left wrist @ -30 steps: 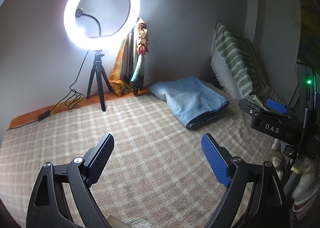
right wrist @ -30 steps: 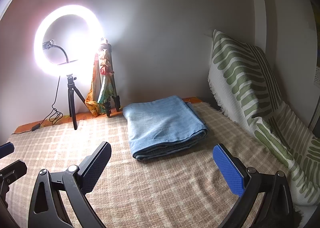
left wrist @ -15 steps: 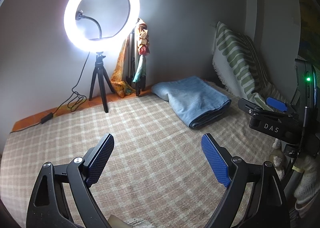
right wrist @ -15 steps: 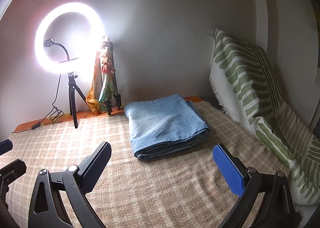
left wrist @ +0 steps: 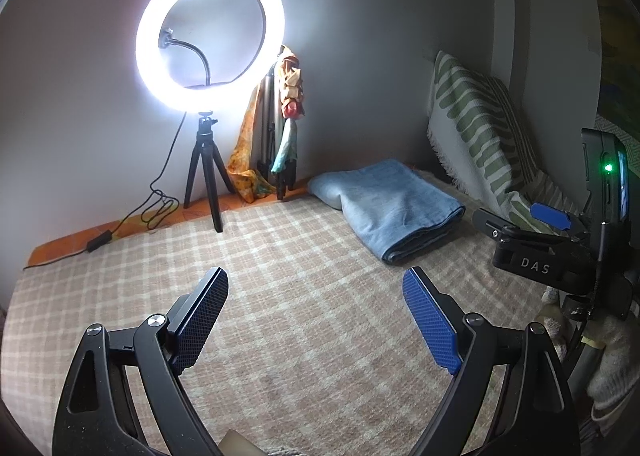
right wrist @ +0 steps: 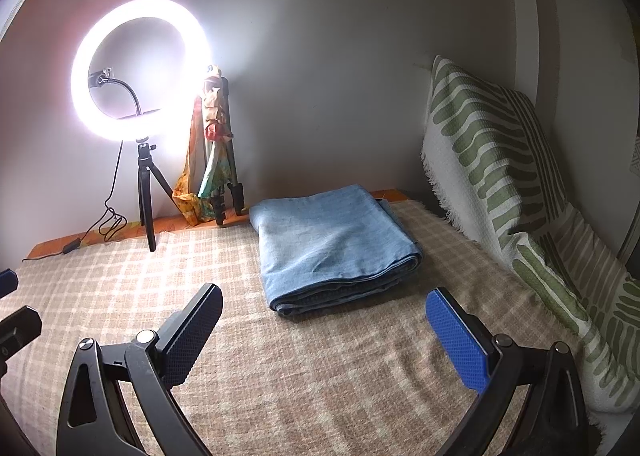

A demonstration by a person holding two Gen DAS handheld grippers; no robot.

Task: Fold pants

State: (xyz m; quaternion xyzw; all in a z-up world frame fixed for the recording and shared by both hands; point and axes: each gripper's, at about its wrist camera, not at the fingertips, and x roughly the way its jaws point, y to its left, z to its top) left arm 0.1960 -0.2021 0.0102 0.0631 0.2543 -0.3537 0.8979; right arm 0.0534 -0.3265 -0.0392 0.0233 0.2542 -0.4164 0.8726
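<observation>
Both grippers have drifted slightly back, left gripper (left wrist: 316, 312) and right gripper (right wrist: 324, 330) released and empty, while the pants (right wrist: 332, 244) lie folded far right on the checked blanket (right wrist: 320, 388), suggesting folding is finished.

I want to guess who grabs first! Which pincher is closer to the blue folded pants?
Right. The right gripper faces the blue folded pants just ahead; the left gripper sits farther back, pants off to its right.
</observation>
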